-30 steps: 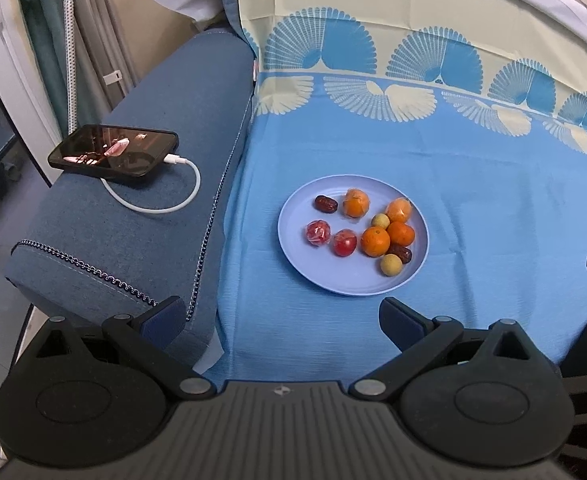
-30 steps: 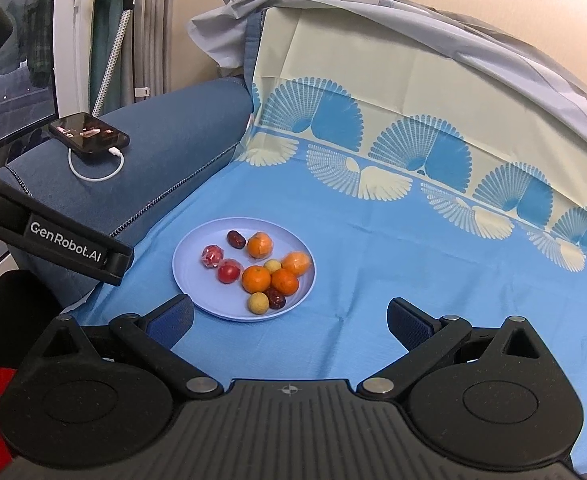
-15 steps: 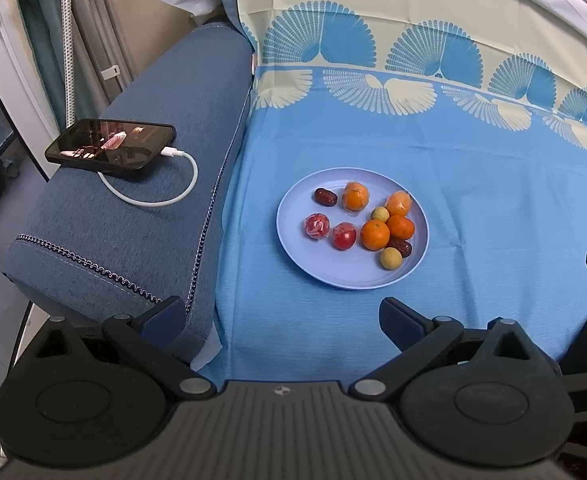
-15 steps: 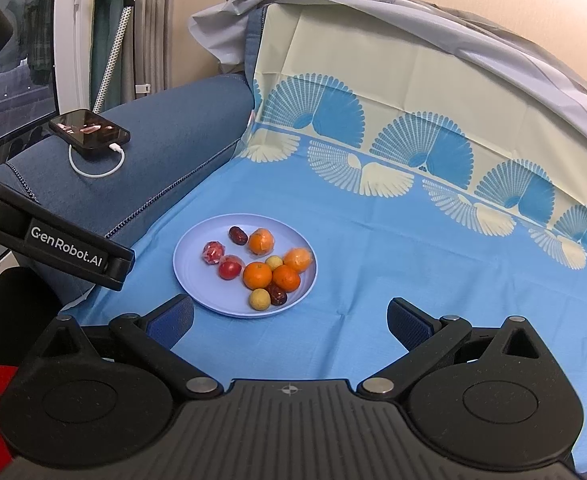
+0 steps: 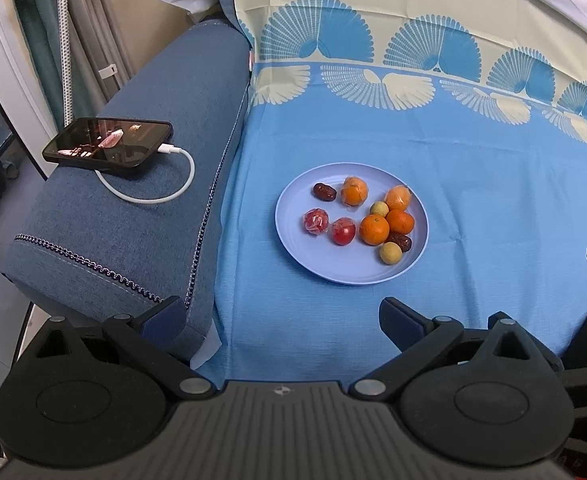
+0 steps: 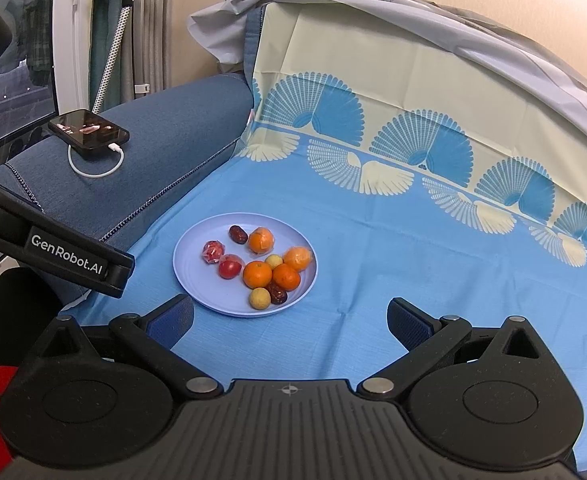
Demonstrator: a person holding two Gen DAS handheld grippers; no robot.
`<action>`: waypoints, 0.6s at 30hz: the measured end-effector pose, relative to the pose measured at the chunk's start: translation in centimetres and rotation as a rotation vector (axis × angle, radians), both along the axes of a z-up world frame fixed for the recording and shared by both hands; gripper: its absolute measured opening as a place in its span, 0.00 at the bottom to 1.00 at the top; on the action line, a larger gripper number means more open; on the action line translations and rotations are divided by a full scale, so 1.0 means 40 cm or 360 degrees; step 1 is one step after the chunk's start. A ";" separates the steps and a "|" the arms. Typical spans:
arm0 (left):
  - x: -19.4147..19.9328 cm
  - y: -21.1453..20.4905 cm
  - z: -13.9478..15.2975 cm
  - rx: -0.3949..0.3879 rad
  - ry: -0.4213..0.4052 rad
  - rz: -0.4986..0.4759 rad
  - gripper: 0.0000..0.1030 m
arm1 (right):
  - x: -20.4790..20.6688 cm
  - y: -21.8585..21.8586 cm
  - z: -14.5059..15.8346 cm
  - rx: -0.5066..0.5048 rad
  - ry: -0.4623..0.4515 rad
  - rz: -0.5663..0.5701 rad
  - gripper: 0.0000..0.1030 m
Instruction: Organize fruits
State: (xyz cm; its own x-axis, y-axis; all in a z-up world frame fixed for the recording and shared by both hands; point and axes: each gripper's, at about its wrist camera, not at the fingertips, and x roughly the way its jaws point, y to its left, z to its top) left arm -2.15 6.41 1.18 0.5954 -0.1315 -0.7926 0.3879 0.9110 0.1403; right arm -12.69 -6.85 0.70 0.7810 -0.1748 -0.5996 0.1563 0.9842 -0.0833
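A light blue plate (image 5: 325, 260) (image 6: 197, 280) lies on the blue cloth and holds several fruits: oranges (image 5: 374, 229) (image 6: 257, 274), two wrapped orange fruits (image 5: 354, 191), two wrapped red fruits (image 5: 315, 221) (image 6: 213, 251), two dark dates (image 5: 324, 192) and two small yellow fruits (image 5: 390, 253) (image 6: 259, 298). My left gripper (image 5: 281, 316) is open and empty, near of the plate. My right gripper (image 6: 291, 320) is open and empty, just near of the plate. The left gripper's body (image 6: 69, 256) shows at the left of the right wrist view.
A black phone (image 5: 107, 143) (image 6: 88, 128) with a white cable (image 5: 165, 192) lies on the blue sofa armrest (image 5: 133, 220) left of the plate. The cloth (image 5: 453, 160) with fan patterns runs up the sofa back.
Both grippers have drifted slightly; the plate sits a little higher in both views. Both stay open and empty.
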 end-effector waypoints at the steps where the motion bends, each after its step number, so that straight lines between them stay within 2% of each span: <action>1: 0.000 0.000 -0.001 0.0000 0.0001 0.0000 1.00 | 0.000 0.000 0.000 0.0000 0.0000 -0.0001 0.99; 18: -0.002 -0.001 -0.006 0.0015 0.0003 -0.0002 1.00 | 0.000 0.001 -0.002 0.0003 0.0003 -0.0005 0.99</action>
State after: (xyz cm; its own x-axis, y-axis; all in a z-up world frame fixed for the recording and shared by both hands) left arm -2.22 6.39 0.95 0.5938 -0.1248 -0.7948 0.3891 0.9093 0.1479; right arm -12.68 -6.82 0.63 0.7794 -0.1760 -0.6013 0.1593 0.9839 -0.0815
